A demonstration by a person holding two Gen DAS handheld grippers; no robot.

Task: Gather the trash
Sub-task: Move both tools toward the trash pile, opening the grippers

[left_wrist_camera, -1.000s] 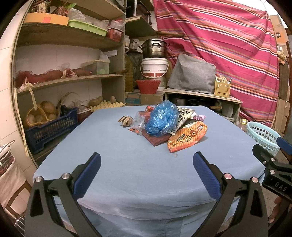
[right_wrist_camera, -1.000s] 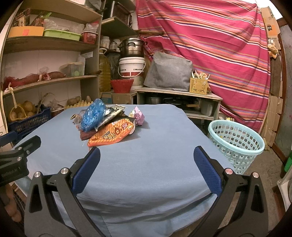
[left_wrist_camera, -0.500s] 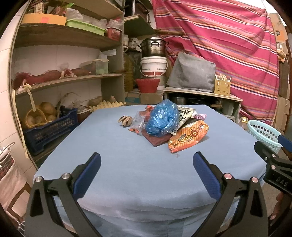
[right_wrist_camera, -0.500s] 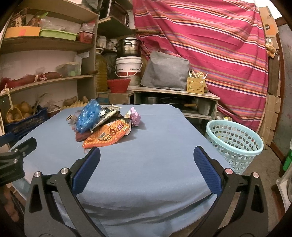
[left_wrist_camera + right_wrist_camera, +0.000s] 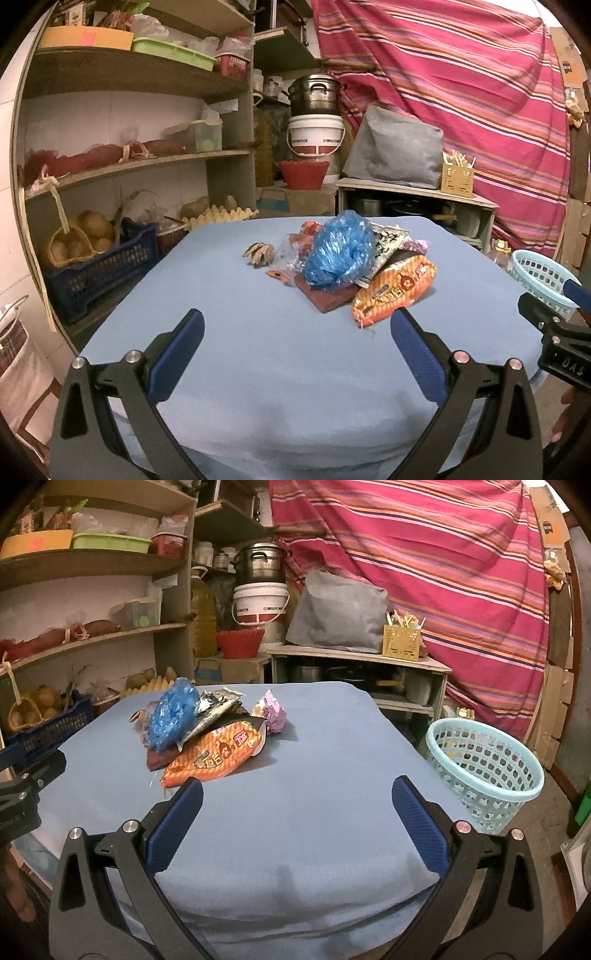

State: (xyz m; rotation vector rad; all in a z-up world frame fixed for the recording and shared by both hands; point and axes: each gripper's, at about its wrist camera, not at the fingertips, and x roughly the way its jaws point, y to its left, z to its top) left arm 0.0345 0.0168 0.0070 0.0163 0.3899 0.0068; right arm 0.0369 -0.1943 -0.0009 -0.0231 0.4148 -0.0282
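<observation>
A pile of trash lies on the blue-covered table (image 5: pixel 258 350): a crumpled blue plastic bag (image 5: pixel 338 254), an orange snack wrapper (image 5: pixel 393 290), a black-and-white wrapper (image 5: pixel 388 240), a dark red flat piece (image 5: pixel 325 299), a brown scrap (image 5: pixel 258 253) and a pink wrapper (image 5: pixel 271 710). The pile also shows in the right wrist view, with the blue bag (image 5: pixel 171 712) and orange wrapper (image 5: pixel 218 755). My left gripper (image 5: pixel 295 336) is open and empty, short of the pile. My right gripper (image 5: pixel 295 805) is open and empty, its left finger near the orange wrapper. A light blue basket (image 5: pixel 484 764) stands on the floor right of the table.
Wooden shelves (image 5: pixel 122 166) with crates, potatoes and containers stand to the left. A low cabinet (image 5: pixel 354 672) with a grey bag, a white bucket and a pot stands behind the table. A striped red cloth (image 5: pixel 443 554) hangs at the back.
Both grippers have moved slightly forward toward the table; the pile looks a little nearer. Both stay open and empty.
</observation>
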